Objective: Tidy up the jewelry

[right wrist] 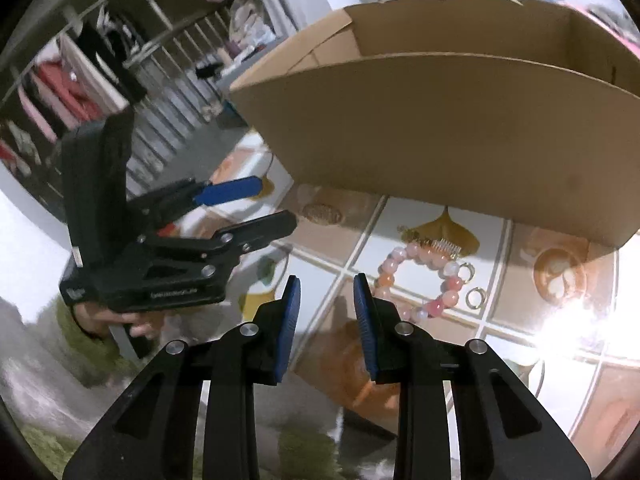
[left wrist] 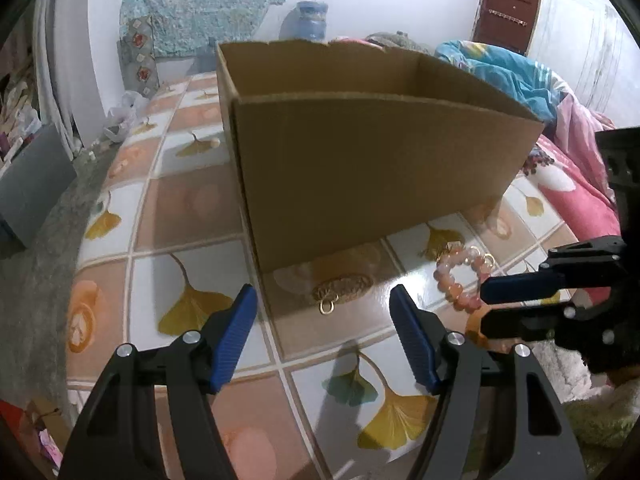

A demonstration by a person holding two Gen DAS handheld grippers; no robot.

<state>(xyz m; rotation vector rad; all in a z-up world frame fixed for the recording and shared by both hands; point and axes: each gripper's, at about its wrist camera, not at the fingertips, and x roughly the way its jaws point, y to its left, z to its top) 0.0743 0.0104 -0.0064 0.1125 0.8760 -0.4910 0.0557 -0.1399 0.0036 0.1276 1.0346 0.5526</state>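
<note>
Ginkgo-print tabletop, bedding upper right. Cardboard box centre; bead bracelet beside. Left gripper spread, right gripper narrowly apart, both empty.

Plain brown cardboard box, table cover checked in white and peach with yellow ginkgo leaves, bracelet beaded pink and orange, gripper pads ribbed blue.

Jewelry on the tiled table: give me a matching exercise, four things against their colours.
Things:
1. bead bracelet
2. cardboard box
3. oval brooch
4. pads of the left hand-held gripper

Colours:
A. blue
B. pink and orange
C. brown
D. gold

Pairs: 1-B, 2-C, 3-D, 4-A
</note>
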